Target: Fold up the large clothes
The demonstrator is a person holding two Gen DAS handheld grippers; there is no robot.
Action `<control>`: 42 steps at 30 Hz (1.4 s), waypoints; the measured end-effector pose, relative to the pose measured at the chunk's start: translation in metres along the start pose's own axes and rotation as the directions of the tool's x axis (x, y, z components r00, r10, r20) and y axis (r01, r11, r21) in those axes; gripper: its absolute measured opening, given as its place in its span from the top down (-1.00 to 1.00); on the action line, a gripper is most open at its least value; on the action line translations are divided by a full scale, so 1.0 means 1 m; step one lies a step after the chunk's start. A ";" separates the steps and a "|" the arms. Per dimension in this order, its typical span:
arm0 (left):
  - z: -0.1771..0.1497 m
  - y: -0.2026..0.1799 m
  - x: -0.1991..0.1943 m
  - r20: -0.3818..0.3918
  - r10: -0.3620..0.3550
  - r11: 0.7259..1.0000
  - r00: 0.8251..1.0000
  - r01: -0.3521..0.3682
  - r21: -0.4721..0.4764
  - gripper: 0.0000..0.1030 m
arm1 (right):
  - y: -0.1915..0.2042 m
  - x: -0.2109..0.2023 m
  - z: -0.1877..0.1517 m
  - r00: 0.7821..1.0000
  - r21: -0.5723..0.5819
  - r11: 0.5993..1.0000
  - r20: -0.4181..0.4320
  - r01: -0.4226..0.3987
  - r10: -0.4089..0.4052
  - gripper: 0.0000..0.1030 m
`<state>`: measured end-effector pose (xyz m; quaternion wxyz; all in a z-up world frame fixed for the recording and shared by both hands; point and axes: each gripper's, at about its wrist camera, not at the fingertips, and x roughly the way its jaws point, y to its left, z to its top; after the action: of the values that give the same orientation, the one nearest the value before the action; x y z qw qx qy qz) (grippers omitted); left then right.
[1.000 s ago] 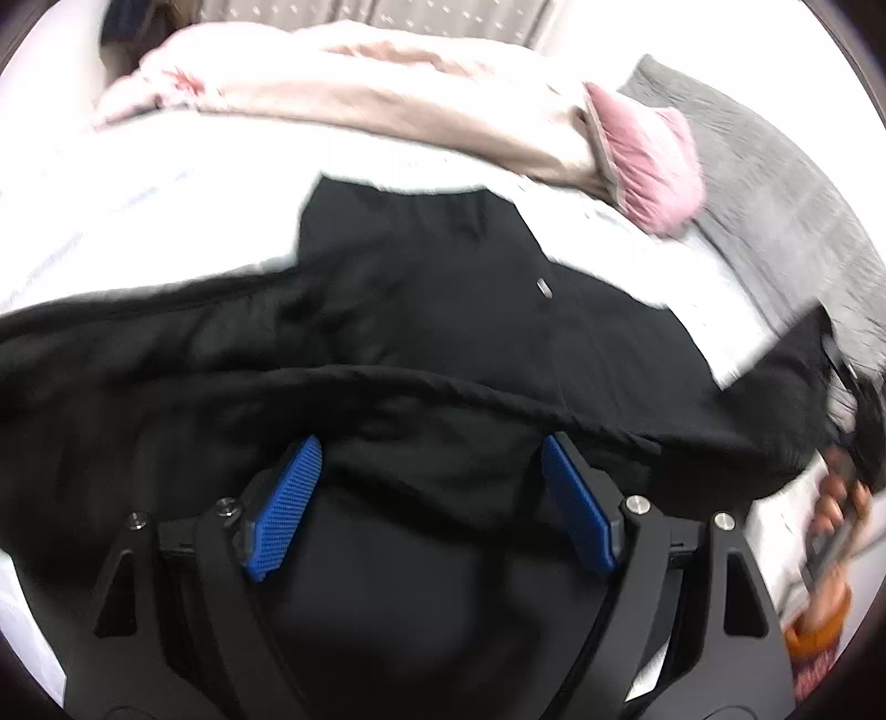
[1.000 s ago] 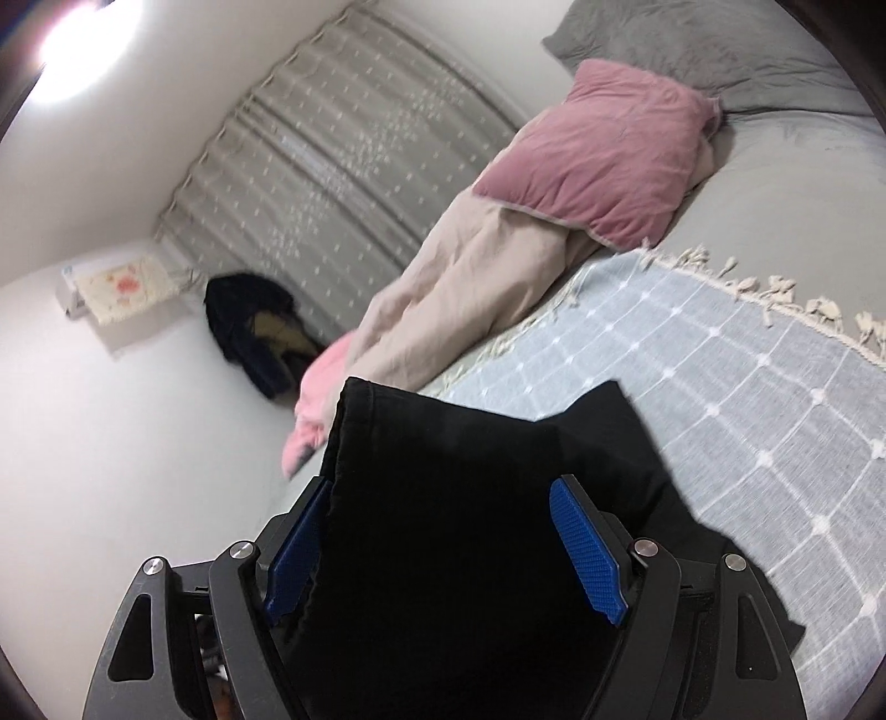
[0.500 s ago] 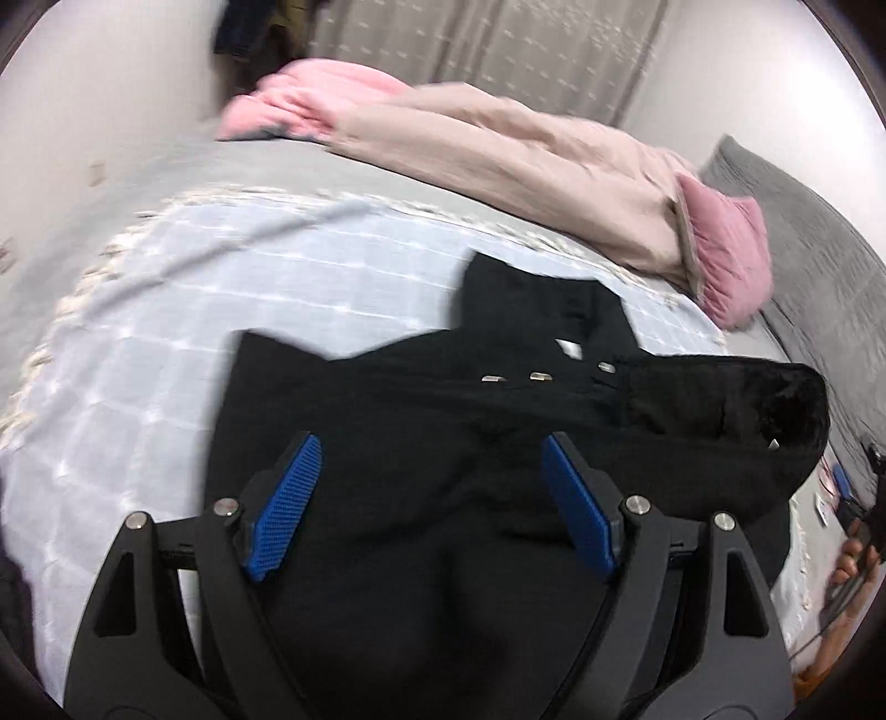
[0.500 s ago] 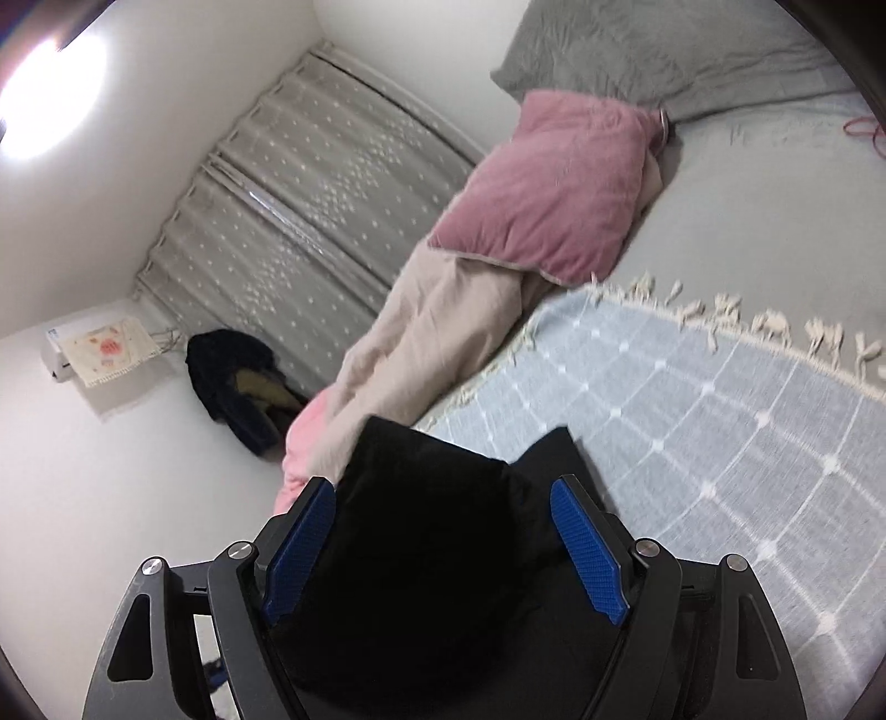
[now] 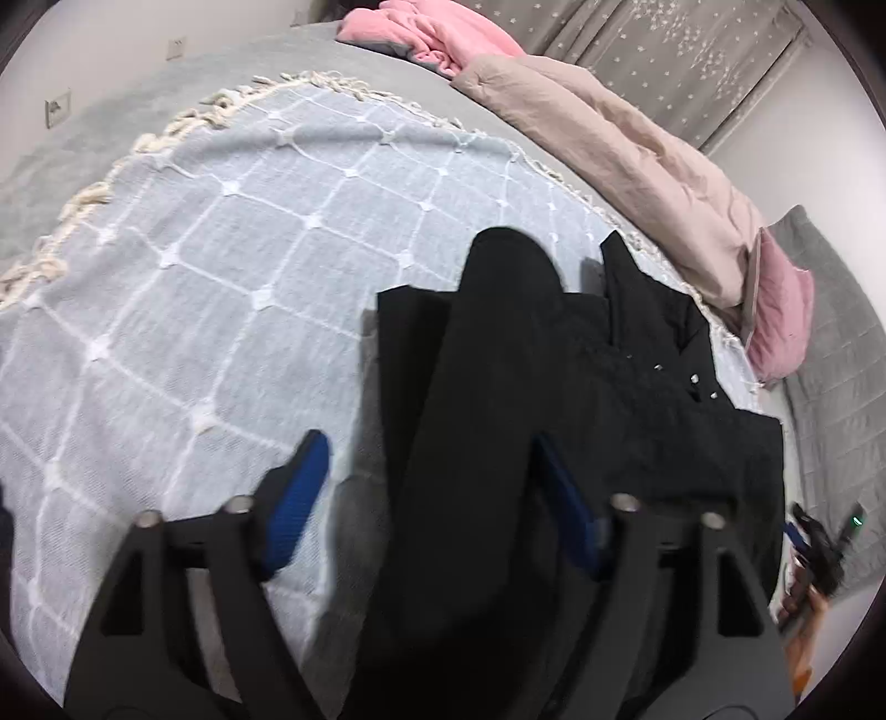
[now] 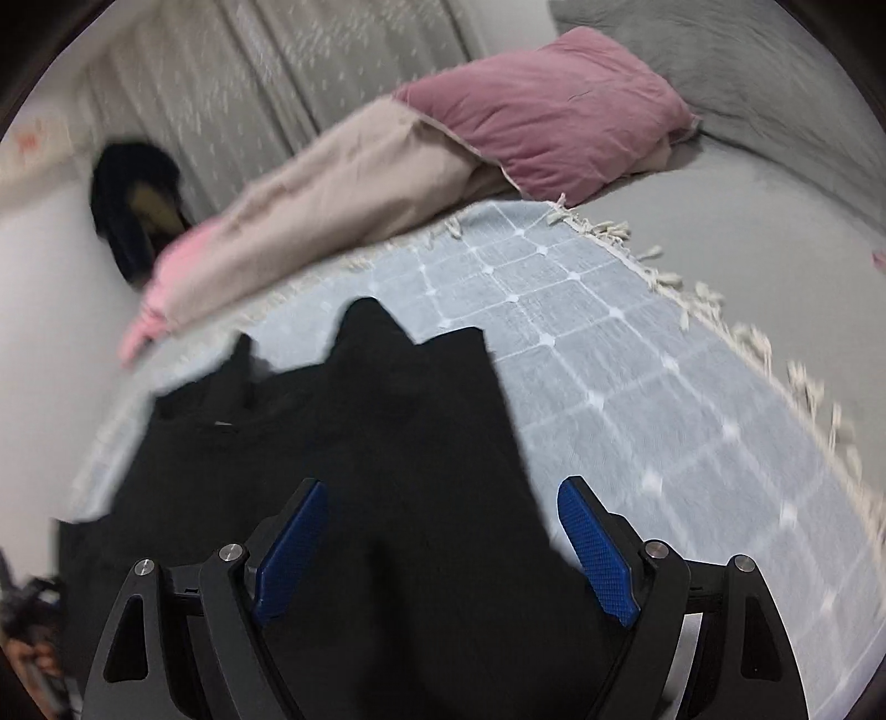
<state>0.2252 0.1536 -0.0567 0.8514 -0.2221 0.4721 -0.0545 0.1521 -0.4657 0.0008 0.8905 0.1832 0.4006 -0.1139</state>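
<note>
A large black garment [image 5: 554, 399] with small metal studs lies bunched on a pale blue checked blanket [image 5: 221, 266]. My left gripper [image 5: 437, 487] stands open over its left part, black cloth running between the blue fingers [image 5: 293, 498]. In the right wrist view the same black garment [image 6: 360, 443] lies on the blanket [image 6: 637, 376]. My right gripper [image 6: 443, 531] stands open above it, cloth draped between and under the blue pads [image 6: 592, 548]. Whether the cloth is caught deeper in either gripper is hidden.
A beige duvet [image 5: 626, 149] and pink pillow [image 6: 548, 105] lie along the bed's far side. A pink blanket [image 5: 432, 33] lies at one end. Grey bedding [image 6: 747, 183] and curtains [image 6: 332, 61] lie beyond. The other hand-held device [image 5: 819, 543] shows at the right edge.
Both grippers swung down and outward. The left view now shows the blanket's fringed end and the garment narrower, more gathered. The right view dropped toward the garment on the blanket.
</note>
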 end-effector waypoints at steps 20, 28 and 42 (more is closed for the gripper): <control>0.086 -0.078 -0.035 0.382 -0.066 0.984 0.922 -0.004 0.179 0.86 | 0.043 0.022 0.102 0.962 -0.087 0.996 0.268 -0.021 0.044 0.90; 0.113 -0.072 0.075 0.265 0.121 0.967 0.957 -0.174 0.186 0.84 | 0.061 0.098 0.125 0.984 -0.120 0.988 0.159 0.095 -0.075 0.90; 0.092 -0.030 0.065 0.071 0.186 0.970 0.980 -0.194 0.145 -0.30 | 0.006 0.101 0.091 0.993 -0.067 0.991 -0.029 0.115 -0.117 -0.25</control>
<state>0.3407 0.1369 -0.0528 0.8801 -0.1123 0.4613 -0.0019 0.2810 -0.5043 -0.0182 0.8812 0.1325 0.4286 -0.1492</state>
